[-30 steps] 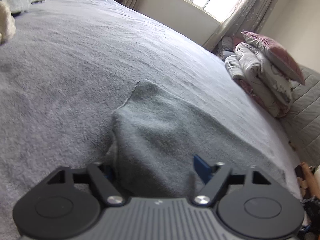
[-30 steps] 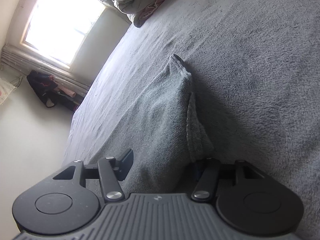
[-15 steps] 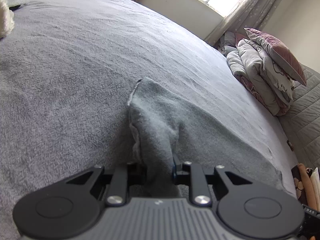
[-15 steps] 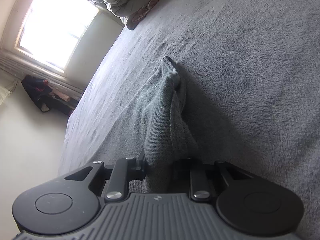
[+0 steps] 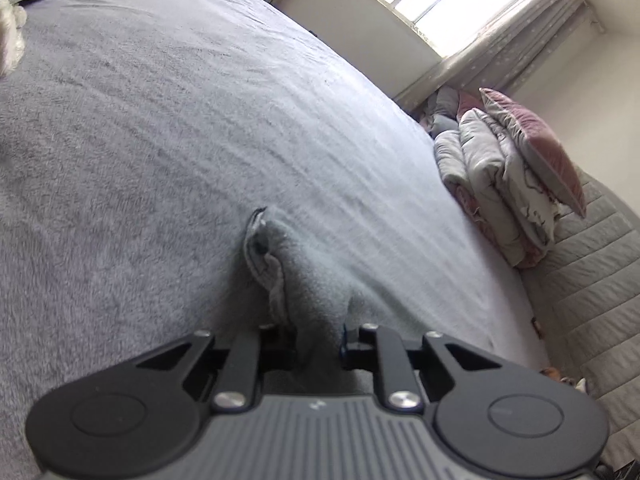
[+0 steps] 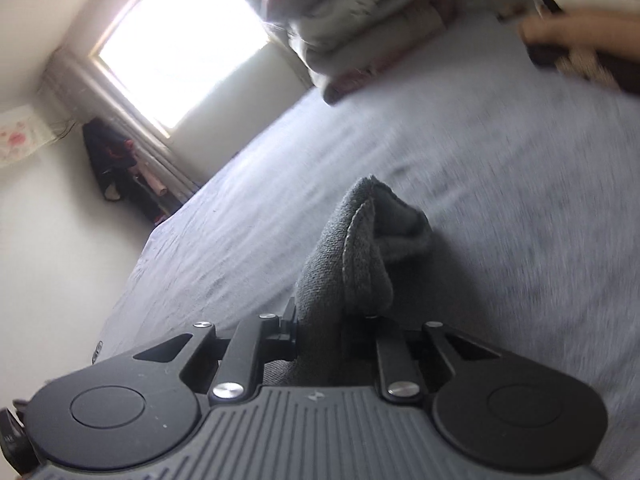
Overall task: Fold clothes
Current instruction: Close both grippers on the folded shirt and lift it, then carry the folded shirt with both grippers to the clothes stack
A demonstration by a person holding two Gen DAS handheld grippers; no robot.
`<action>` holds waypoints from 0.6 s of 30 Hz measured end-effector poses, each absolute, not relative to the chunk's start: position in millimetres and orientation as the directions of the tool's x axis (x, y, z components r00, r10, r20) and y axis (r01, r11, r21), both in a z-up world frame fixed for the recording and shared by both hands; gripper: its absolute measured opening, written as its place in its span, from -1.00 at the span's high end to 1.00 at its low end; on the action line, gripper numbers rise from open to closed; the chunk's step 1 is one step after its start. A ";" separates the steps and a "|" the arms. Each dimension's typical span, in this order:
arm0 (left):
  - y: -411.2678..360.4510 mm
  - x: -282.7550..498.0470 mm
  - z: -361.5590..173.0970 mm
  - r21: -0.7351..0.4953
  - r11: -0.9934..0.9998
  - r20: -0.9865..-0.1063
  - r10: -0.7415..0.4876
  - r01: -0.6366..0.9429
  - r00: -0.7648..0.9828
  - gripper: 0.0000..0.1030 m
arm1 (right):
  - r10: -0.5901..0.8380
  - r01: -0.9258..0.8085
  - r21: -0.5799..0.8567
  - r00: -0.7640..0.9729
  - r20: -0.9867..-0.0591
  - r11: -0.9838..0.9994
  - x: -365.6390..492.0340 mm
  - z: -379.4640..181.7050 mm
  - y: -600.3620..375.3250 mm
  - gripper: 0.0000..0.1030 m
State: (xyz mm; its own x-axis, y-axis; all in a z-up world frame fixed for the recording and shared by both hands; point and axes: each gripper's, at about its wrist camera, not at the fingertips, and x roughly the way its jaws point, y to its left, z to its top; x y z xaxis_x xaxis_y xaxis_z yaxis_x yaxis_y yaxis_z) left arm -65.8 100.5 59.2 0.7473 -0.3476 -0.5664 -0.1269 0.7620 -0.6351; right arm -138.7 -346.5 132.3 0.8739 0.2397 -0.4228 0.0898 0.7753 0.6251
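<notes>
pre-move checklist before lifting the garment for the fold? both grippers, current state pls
1. Left gripper shut on the grey garment: ok.
2. Right gripper shut on the same garment: ok.
3. Bite depth: cloth bunched between the jaws in both wrist views: ok.
4. Which edge or corner each holds: cannot tell.
5. Bed cover ahead of the left gripper free of other clothes: ok.
6. Right side: a person's arm lies at the far edge, view blurred: cannot tell if it is in the way.
</notes>
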 end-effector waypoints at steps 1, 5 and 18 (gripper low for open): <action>103.2 -64.6 63.2 -0.651 0.748 -0.561 -0.358 -0.130 0.746 0.67 | 0.236 0.080 0.616 0.879 -0.414 0.783 -138.2 137.3 -346.8 0.64; 111.7 -65.3 85.9 -0.712 0.693 -0.514 -0.409 -0.109 0.754 0.67 | 0.247 0.043 0.623 0.895 -0.371 0.781 -136.2 156.7 -354.1 0.64; 85.8 -44.0 134.3 -0.747 0.660 -0.484 -0.461 -0.077 0.744 0.67 | 0.271 0.049 0.765 0.919 -0.287 0.642 -132.9 174.8 -397.2 0.64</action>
